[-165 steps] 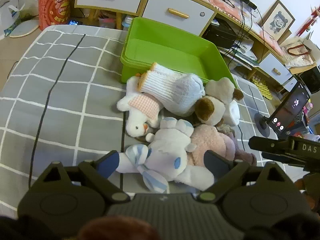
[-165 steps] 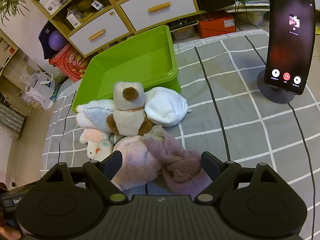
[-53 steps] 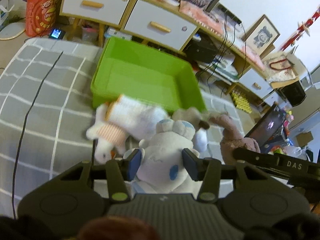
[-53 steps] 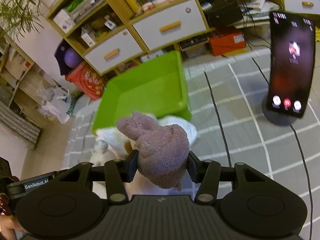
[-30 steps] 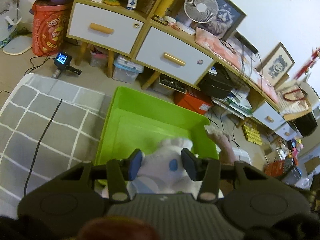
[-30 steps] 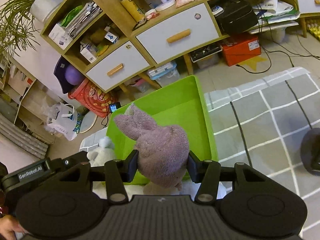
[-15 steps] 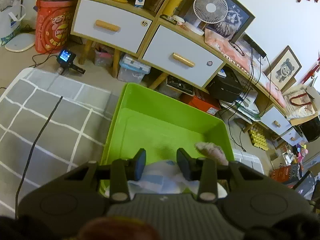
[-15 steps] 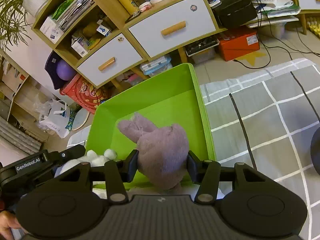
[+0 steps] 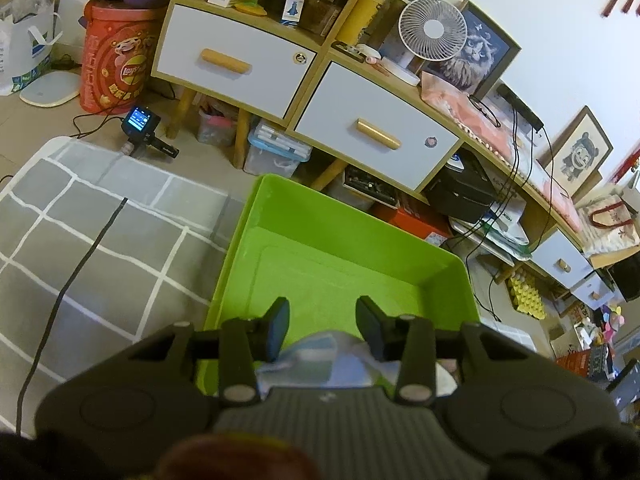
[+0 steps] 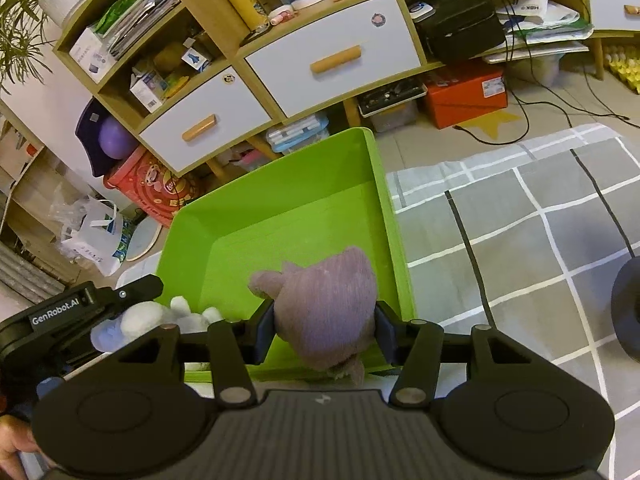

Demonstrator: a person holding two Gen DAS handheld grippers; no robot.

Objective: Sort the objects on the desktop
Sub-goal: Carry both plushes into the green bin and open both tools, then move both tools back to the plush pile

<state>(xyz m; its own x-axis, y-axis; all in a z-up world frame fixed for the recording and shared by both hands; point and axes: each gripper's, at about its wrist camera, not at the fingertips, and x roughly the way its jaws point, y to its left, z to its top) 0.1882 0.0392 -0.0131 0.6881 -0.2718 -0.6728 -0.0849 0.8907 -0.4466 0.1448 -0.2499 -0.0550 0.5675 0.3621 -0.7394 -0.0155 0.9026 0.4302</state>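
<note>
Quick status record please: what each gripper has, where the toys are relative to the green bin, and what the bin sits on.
left gripper: jaws opening; white and blue plush toy below and between the fingers, over the bin
right gripper: jaws opening; purple plush toy between the fingers
green bin: open-topped, floor bare at the far end
bin support: grey checked cloth
behind bin: wooden cabinet with white drawers

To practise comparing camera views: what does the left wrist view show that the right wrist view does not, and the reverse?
Only the left wrist view: two framed pictures on the cabinet. Only the right wrist view: the purple plush between the opening right gripper, and a potted plant. Both: the green bin, the white plush, the white drawers.
</note>
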